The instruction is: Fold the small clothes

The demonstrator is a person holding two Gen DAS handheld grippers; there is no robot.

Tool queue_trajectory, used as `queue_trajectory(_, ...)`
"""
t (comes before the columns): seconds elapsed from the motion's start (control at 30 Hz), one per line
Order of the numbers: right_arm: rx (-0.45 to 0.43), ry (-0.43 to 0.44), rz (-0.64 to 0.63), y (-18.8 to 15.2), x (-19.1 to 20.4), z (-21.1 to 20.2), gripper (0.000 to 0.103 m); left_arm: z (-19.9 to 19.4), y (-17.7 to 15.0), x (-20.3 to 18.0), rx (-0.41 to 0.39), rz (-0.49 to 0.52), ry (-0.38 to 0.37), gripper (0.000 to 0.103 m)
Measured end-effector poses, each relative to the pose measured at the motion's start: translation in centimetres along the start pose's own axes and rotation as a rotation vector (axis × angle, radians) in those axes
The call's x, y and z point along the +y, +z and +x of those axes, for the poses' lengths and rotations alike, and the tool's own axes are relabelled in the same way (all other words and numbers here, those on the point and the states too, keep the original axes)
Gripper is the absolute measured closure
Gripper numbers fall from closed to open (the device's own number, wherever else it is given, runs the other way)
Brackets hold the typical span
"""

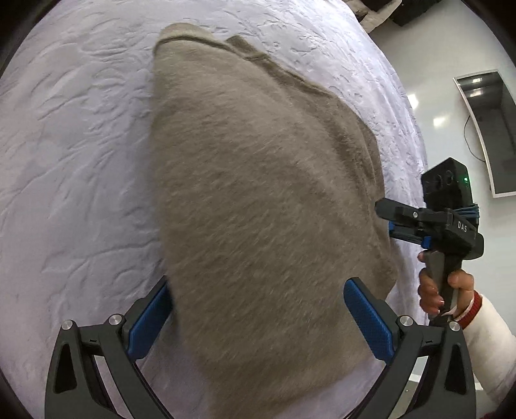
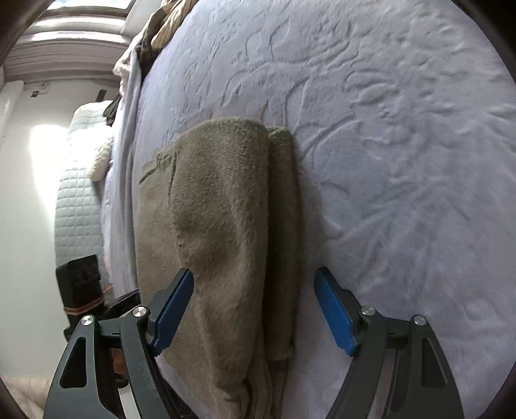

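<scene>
Left wrist view: the taupe garment (image 1: 258,199) is motion-blurred at its near end and runs off the bottom edge. It covers the tip of the left gripper's (image 1: 258,316) left pad (image 1: 151,319). Right gripper (image 1: 391,222) shows side-on at the cloth's right edge; its finger spacing can't be read there. The wall screen (image 1: 490,129) is dark and partly cropped.

Right wrist view: the garment's (image 2: 222,225) near end is cut by the bottom edge. The clothes pile (image 2: 161,29) is cropped at top, items indistinct. The window area is overexposed.

Our bed's embossed lavender cover (image 2: 403,145), our folded tan fleece garment (image 2: 232,209) flat near its edge.
</scene>
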State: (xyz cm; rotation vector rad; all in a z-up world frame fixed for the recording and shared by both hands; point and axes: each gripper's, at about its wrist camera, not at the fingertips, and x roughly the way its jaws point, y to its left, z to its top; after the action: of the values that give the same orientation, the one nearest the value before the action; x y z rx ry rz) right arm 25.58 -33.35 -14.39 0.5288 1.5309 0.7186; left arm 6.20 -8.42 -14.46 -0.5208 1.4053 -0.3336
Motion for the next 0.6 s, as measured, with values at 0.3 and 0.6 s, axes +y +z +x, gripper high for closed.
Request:
queue_trajectory(0.3,0.030,0.149,-0.033,2.4,-0.2,2.6,0.023,1.9,0.5,-0.2,-0.013,0.003,0.034,0.000)
queue_trajectory(0.6,-0.009,0.240,0.046,1.3,1.2,1.5,0.069,-2.6,-0.4,-1.0,-0.086,0.012,0.006,0.056)
